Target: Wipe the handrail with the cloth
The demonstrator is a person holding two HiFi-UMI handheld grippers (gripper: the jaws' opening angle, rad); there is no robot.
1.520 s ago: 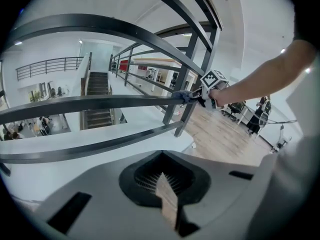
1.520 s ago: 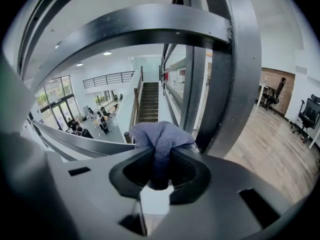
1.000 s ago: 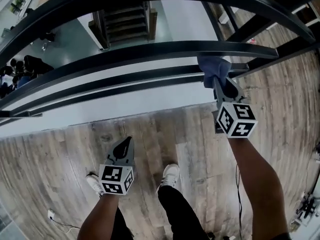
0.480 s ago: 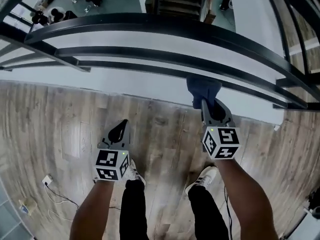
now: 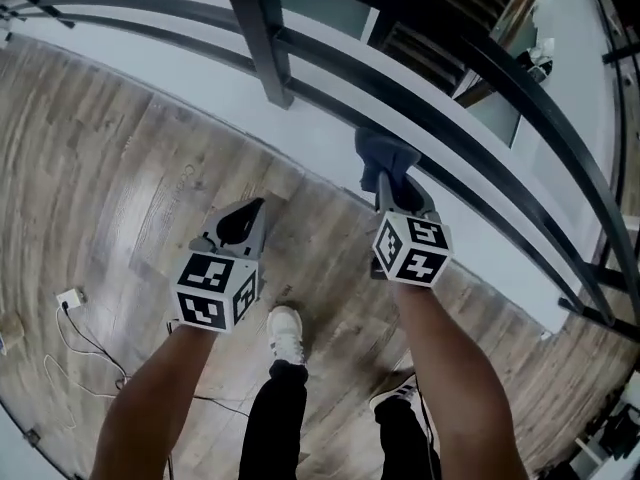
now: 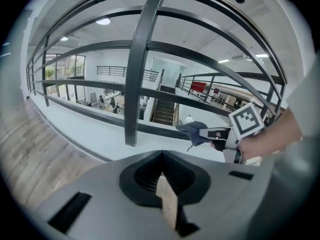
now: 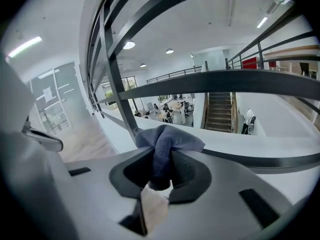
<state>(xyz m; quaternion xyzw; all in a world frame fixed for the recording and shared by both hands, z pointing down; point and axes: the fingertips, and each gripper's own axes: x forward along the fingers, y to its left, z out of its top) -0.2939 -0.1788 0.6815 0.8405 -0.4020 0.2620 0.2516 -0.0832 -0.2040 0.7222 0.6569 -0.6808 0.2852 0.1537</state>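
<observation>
Your left gripper point(image 6: 161, 159) shows its jaws pressed together, with nothing between them. Just beyond stands the dark railing post point(image 6: 137, 74). Right of the post, your right gripper point(image 6: 204, 132) clasps the blue cloth point(image 6: 191, 130) (bunched, level with the low rail point(image 6: 90, 112)). Left of the post lies wood floor point(image 6: 30, 149); behind it is a staircase point(image 6: 164, 113).

the cloth point(image 5: 385, 155) sits between the jaws of the right gripper point(image 5: 384, 186), at a lower bar point(image 7: 270, 160) below the handrail point(image 7: 240, 85). the left gripper point(image 5: 243, 223) hangs to its left and nearer, over the floor point(image 5: 120, 168). the post point(image 5: 258, 38) stands far left of the cloth.
</observation>
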